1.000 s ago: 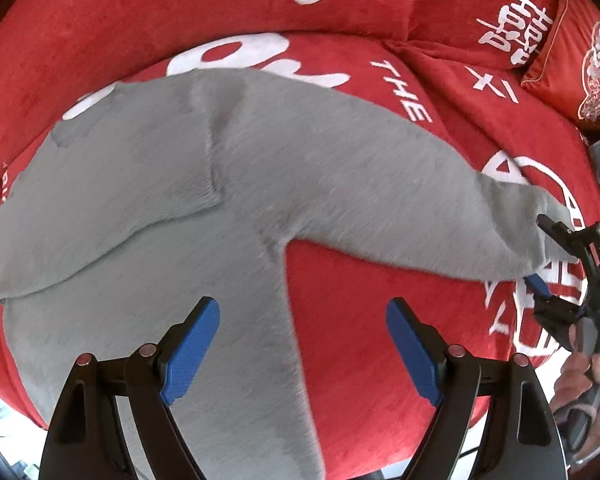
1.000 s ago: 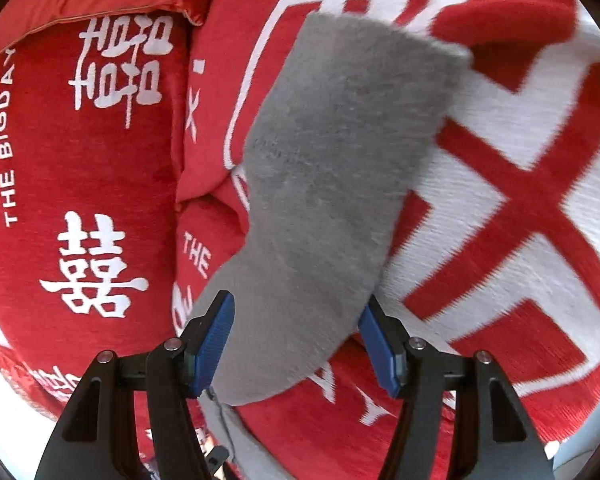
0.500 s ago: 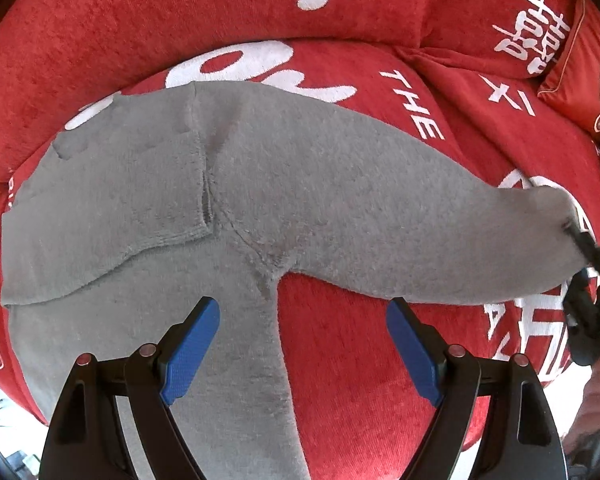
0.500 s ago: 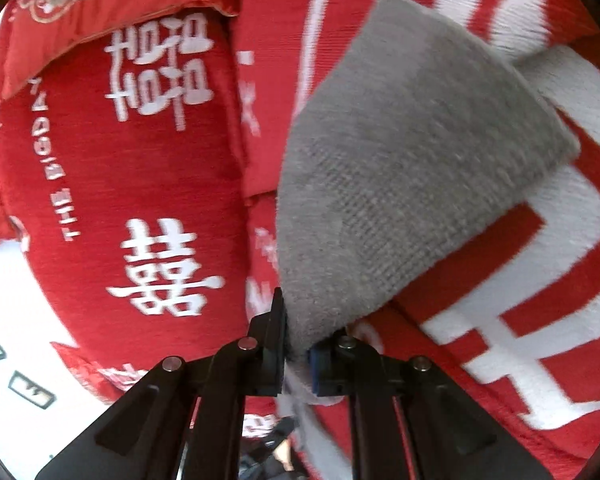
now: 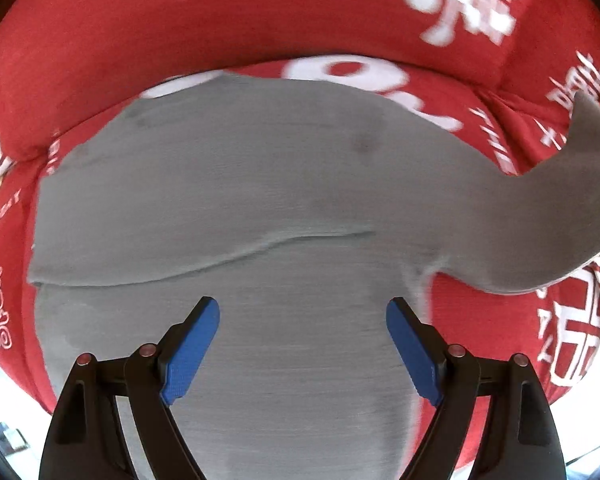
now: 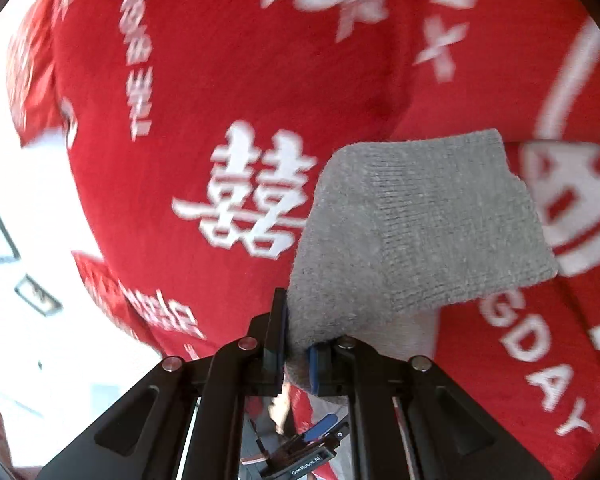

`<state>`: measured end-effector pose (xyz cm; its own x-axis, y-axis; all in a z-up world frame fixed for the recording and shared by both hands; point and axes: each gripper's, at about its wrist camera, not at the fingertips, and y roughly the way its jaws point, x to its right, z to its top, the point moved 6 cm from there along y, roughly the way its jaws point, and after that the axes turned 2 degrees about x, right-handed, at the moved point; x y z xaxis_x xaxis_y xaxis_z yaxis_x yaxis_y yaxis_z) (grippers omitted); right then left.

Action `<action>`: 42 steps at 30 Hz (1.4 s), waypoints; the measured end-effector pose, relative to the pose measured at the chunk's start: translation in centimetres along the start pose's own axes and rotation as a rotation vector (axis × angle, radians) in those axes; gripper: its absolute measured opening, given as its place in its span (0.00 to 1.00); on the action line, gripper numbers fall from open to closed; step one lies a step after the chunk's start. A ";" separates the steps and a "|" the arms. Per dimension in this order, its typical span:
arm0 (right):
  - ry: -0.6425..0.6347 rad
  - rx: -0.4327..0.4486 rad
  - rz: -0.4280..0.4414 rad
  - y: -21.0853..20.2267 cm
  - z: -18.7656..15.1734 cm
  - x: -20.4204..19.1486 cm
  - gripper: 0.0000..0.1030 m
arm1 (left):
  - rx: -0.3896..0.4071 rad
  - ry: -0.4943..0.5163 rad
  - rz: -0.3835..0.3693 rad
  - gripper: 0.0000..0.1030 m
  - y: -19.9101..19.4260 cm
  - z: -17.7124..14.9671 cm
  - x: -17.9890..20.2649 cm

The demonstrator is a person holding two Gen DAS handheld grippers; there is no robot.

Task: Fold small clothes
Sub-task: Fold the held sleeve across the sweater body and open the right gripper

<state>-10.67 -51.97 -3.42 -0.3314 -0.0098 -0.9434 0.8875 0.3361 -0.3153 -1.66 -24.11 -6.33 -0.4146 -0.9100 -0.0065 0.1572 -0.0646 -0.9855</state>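
Note:
A grey knit sweater (image 5: 260, 184) lies spread on a red sofa cover. One sleeve is folded across its body, with the fold edge running left to right. My left gripper (image 5: 302, 346) is open with blue pads, hovering over the sweater's lower body and holding nothing. The other sleeve (image 5: 560, 208) rises off the sofa at the right. My right gripper (image 6: 296, 354) is shut on that sleeve's cuff (image 6: 420, 232), which stands up in front of the jaws, lifted off the sofa.
The red sofa cover (image 5: 260, 20) with white characters fills both views, with a backrest cushion behind the sweater. In the right wrist view the sofa's edge and a bright floor (image 6: 40, 240) lie at the left. The left gripper's body (image 6: 300, 456) shows below my right gripper.
My right gripper closed on the sleeve cuff and lifted it up off the sofa. My left gripper moved left, now over the sweater's body.

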 end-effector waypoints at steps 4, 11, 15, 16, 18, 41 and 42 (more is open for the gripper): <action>-0.095 -0.056 -0.001 4.8 -2.2 -3.7 0.09 | -0.007 -0.043 0.015 0.84 0.1 -0.6 -5.0; -0.271 -0.214 -0.020 16.0 -9.8 -8.8 0.09 | -0.007 -0.105 0.024 0.84 0.4 -1.6 -12.9; -0.414 -0.365 -0.124 22.6 -15.8 -8.9 0.09 | -0.003 -0.168 0.022 0.84 0.9 -1.7 -17.3; -0.448 -0.409 -0.161 24.1 -17.4 -8.6 0.09 | -0.001 -0.174 0.020 0.84 1.1 -1.7 -17.9; -0.517 -0.509 -0.254 27.3 -21.0 -7.1 0.10 | 0.001 -0.182 0.018 0.84 1.5 -1.6 -19.5; -0.689 -0.503 -0.476 32.8 -25.7 -6.1 0.10 | 0.012 -0.330 0.021 0.84 1.7 -4.4 -29.1; -0.748 -0.553 -0.481 33.5 -27.5 -6.2 0.10 | 0.009 -0.339 0.026 0.84 1.7 -4.6 -29.6</action>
<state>12.31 -14.77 -5.26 -0.1604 -0.7733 -0.6134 0.3820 0.5243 -0.7610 6.78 4.55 -8.56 -0.0892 -0.9957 0.0263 0.1725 -0.0414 -0.9841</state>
